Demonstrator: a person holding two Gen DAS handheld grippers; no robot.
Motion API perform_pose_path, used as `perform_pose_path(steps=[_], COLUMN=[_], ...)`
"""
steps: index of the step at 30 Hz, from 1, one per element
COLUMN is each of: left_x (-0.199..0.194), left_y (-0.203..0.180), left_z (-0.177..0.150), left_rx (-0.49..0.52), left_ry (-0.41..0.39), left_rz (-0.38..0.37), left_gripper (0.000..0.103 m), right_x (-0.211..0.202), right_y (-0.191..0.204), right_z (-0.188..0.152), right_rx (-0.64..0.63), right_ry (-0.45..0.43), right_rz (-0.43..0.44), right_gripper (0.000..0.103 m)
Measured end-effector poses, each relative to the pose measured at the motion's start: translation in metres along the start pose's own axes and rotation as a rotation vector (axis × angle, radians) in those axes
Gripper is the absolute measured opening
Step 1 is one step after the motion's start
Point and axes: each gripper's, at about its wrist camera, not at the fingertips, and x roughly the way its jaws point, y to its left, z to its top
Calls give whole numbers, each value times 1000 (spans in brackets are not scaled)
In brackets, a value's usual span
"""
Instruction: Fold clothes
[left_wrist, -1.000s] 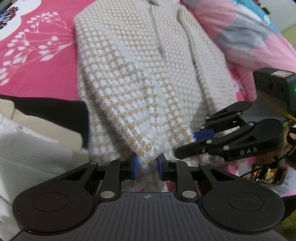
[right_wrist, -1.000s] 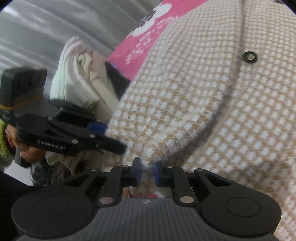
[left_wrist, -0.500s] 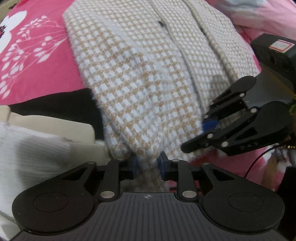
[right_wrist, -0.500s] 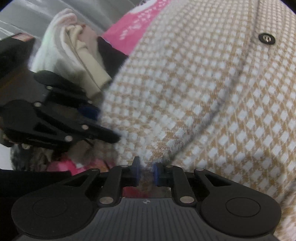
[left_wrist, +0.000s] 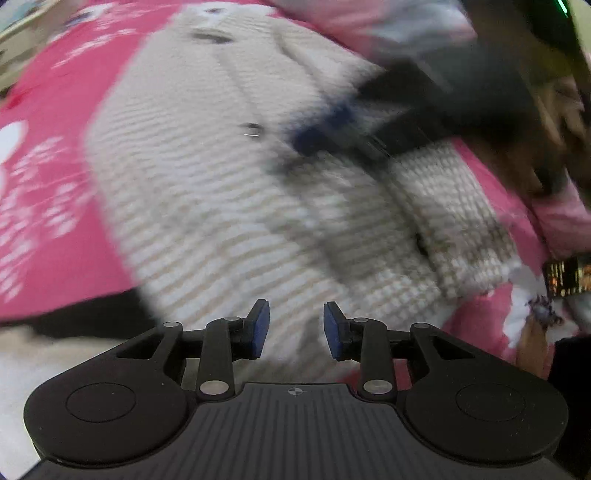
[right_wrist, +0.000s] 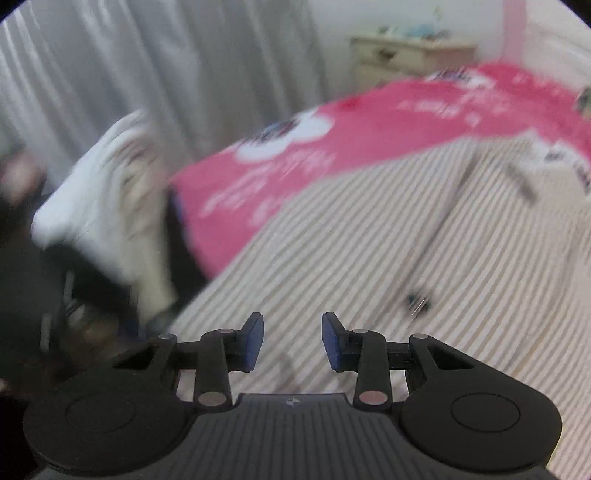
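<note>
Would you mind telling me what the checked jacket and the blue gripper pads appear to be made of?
The checked jacket looks like a thick, fuzzy woven or knitted fabric, perhaps wool blend: beige-and-white check, soft blurred nap. The blue pads on the left gripper look like matte rubber or foam; blur leaves this open.

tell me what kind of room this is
Most likely a bedroom. A checked cardigan lies on a pink floral bedspread, with grey curtains and a cream dresser behind, and a pile of clothes at the bed's edge.
</note>
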Motion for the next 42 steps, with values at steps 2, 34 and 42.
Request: perform_pose_path(steps=[2, 34, 42], left_x=[25, 38, 41], left_y=[-5, 31, 29], left_z=[0, -22, -21], left_rx=[-11, -183, -196], left_ry=[33, -25, -29], left_rz=[17, -206, -208], left_gripper=[32, 33, 33], right_x=[11, 133, 114], right_y=[-19, -191, -133], right_z=[13, 64, 55], right_rx=[40, 308, 18], right_ry=[-24, -205, -277], right_rz=[-30, -211, -146], right_gripper=[38, 29, 27])
